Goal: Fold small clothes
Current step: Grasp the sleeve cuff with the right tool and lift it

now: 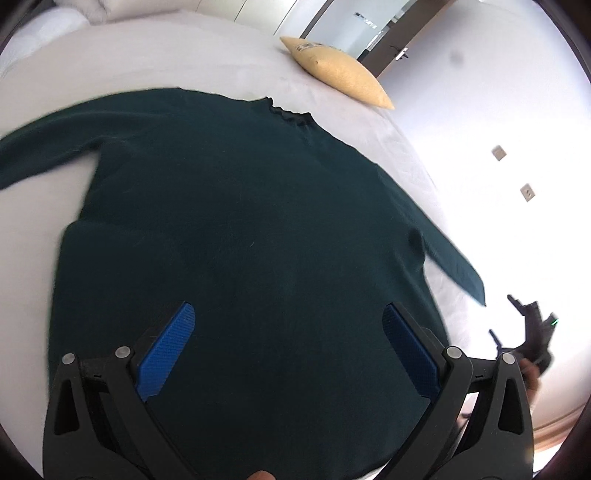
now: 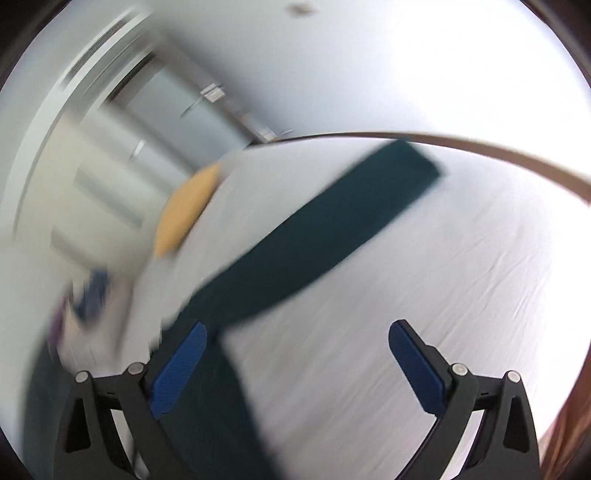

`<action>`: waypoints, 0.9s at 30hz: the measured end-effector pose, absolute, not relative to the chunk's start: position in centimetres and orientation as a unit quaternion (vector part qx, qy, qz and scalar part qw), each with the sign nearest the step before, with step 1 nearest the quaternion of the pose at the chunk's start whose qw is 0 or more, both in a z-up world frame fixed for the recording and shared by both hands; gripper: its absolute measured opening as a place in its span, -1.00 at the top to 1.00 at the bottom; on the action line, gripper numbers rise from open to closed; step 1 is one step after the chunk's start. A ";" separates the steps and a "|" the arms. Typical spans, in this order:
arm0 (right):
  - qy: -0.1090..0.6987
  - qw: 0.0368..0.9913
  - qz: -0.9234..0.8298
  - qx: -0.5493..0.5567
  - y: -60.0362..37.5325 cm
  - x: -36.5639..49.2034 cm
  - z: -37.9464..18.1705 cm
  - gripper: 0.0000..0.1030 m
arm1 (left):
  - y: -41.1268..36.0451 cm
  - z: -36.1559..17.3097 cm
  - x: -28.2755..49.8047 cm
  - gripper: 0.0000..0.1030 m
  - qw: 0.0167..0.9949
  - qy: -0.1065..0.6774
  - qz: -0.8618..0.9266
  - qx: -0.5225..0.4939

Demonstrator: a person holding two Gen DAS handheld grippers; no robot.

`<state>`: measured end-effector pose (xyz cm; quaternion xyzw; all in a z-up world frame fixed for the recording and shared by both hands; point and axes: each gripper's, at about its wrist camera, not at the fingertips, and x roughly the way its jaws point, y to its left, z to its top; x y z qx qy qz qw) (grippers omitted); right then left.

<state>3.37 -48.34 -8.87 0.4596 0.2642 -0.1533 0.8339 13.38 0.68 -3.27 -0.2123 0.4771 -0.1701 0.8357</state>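
Observation:
A dark green long-sleeved sweater (image 1: 236,221) lies flat on the white bed, neck away from me and both sleeves spread out. My left gripper (image 1: 288,314) hovers open over its lower body, blue pads wide apart with nothing between them. The right gripper shows as a dark shape (image 1: 532,332) off the bed's right side in the left wrist view. In the blurred right wrist view, the sweater's right sleeve (image 2: 314,236) runs diagonally up to its cuff. My right gripper (image 2: 297,332) is open above the sheet beside the sweater's side edge, holding nothing.
A yellow cushion (image 1: 340,72) lies at the far edge of the white bed (image 1: 166,55), and it shows as an orange blur (image 2: 184,210) in the right wrist view. White pillows (image 1: 55,22) sit at the far left. A brown bed frame edge (image 2: 517,155) curves along the right.

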 end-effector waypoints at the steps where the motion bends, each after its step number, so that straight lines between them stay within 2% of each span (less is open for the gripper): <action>1: 0.259 0.820 -0.158 0.485 -50.1 3.4 -9.8 -0.91 | 0.7 -3.6 14.5 -1.00 0.828 0.478 -0.178 -0.232; 4: 0.250 0.775 -0.174 0.554 -55.0 4.1 -12.9 -0.66 | 0.4 -4.7 18.0 -1.00 0.805 0.488 -0.191 -0.279; 5: 0.238 0.770 -0.178 0.565 -56.0 4.3 -13.5 -0.51 | 0.2 -5.0 18.9 -1.00 0.797 0.492 -0.197 -0.290; 6: 0.228 0.768 -0.182 0.569 -56.6 4.5 -13.6 -0.39 | 0.0 -5.3 19.6 -1.00 0.791 0.495 -0.201 -0.298; 8: 0.208 0.770 -0.179 0.576 -58.0 5.5 -13.5 -0.31 | -0.8 -5.9 21.5 -1.00 0.780 0.503 -0.210 -0.308; 10: 0.203 0.772 -0.169 0.578 -58.9 7.1 -13.6 -0.09 | -1.6 -6.2 23.0 -1.00 0.777 0.506 -0.215 -0.307; 12: 0.208 0.767 -0.170 0.583 -59.0 8.1 -14.4 0.38 | -2.2 -6.6 24.1 -1.00 0.774 0.505 -0.222 -0.312; 14: 0.214 0.769 -0.170 0.578 -59.3 9.1 -14.5 0.66 | -2.9 -7.1 25.0 -1.00 0.769 0.505 -0.231 -0.318; 15: 0.216 0.772 -0.172 0.572 -59.2 9.3 -14.3 0.73 | -3.1 -7.2 25.3 -1.00 0.768 0.503 -0.236 -0.318; 23: 0.239 0.832 -0.190 0.463 -55.6 13.8 -8.6 0.76 | -3.1 -6.3 26.7 -0.95 0.795 0.472 -0.250 -0.288; 26: 0.267 0.864 -0.149 0.400 -51.2 18.1 -5.7 0.79 | -2.6 -5.5 27.2 -0.61 0.803 0.461 -0.249 -0.286; 27: 0.275 0.874 -0.133 0.376 -49.3 19.6 -5.1 0.80 | -2.4 -5.4 27.3 -0.37 0.802 0.460 -0.247 -0.289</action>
